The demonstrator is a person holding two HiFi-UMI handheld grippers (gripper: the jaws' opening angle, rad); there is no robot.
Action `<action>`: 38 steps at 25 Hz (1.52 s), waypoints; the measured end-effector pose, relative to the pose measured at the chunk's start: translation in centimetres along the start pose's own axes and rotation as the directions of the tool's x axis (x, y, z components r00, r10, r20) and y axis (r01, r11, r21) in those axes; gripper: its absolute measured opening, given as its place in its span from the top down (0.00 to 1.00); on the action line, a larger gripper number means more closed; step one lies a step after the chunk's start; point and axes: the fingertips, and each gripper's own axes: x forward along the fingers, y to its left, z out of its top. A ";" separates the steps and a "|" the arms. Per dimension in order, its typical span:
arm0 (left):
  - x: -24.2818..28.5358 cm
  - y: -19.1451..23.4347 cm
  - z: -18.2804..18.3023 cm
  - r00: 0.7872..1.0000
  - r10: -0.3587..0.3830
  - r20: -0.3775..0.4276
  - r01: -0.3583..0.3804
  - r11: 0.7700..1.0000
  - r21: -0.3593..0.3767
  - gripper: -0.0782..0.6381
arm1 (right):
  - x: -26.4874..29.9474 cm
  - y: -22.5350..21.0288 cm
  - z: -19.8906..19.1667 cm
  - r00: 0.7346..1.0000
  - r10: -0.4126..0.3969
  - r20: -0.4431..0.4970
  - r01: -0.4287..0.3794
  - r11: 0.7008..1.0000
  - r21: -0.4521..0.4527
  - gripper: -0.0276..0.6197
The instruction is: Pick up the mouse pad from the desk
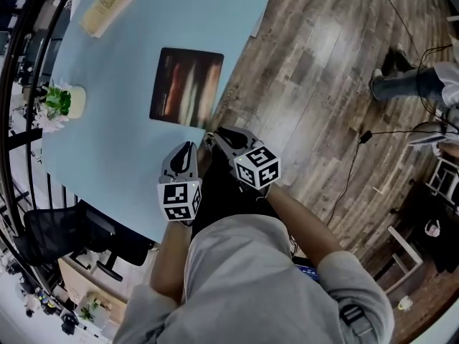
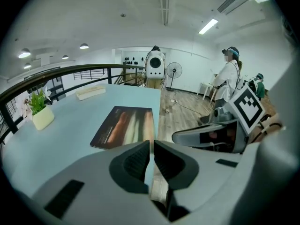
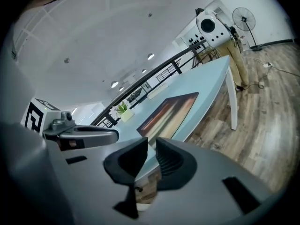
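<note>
The mouse pad [image 1: 186, 86], dark with reddish and pale streaks, lies flat on the light blue desk [image 1: 107, 142] close to its right edge. My left gripper [image 1: 188, 149] hovers over the desk's near edge, just short of the pad. My right gripper [image 1: 217, 135] is beside it, at the desk's rim below the pad's near right corner. In the left gripper view the pad [image 2: 124, 125] lies straight ahead of the left gripper [image 2: 151, 144], whose jaws stand a narrow slit apart and empty. The right gripper [image 3: 152, 142] also shows a small empty gap, with the pad [image 3: 168, 111] beyond it.
A potted plant [image 1: 61, 102] stands at the desk's left side and a beige box [image 1: 107, 9] lies at the far end. A black railing [image 1: 21, 63] runs behind the desk. A black chair [image 1: 57, 235] sits lower left. Cables [image 1: 358, 142] cross the wood floor; a person [image 2: 229, 78] stands beyond.
</note>
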 end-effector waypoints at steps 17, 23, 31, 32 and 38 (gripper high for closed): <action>1.4 2.9 0.3 0.999 -0.023 -0.030 0.023 1.000 -0.003 0.84 | 4.2 -2.4 -3.1 0.998 -0.013 -0.060 0.031 0.951 0.309 0.82; 1.6 3.1 0.5 0.999 -0.036 -0.028 0.035 0.999 -0.009 0.84 | 4.8 -2.7 -3.7 0.997 -0.014 -0.076 0.042 0.927 0.373 0.81; 1.6 3.0 0.4 0.999 -0.046 -0.022 0.046 0.999 -0.023 0.84 | 5.1 -2.8 -3.9 0.998 -0.018 -0.064 0.045 0.893 0.448 0.80; 1.6 3.0 0.3 0.999 -0.048 -0.023 0.047 0.999 -0.025 0.84 | 5.1 -2.8 -3.9 0.998 -0.017 -0.062 0.043 0.889 0.455 0.80; 1.3 2.8 0.2 0.999 -0.048 -0.016 0.047 0.998 -0.032 0.84 | 5.3 -2.2 -3.7 0.999 0.006 -0.049 0.018 0.876 0.482 0.81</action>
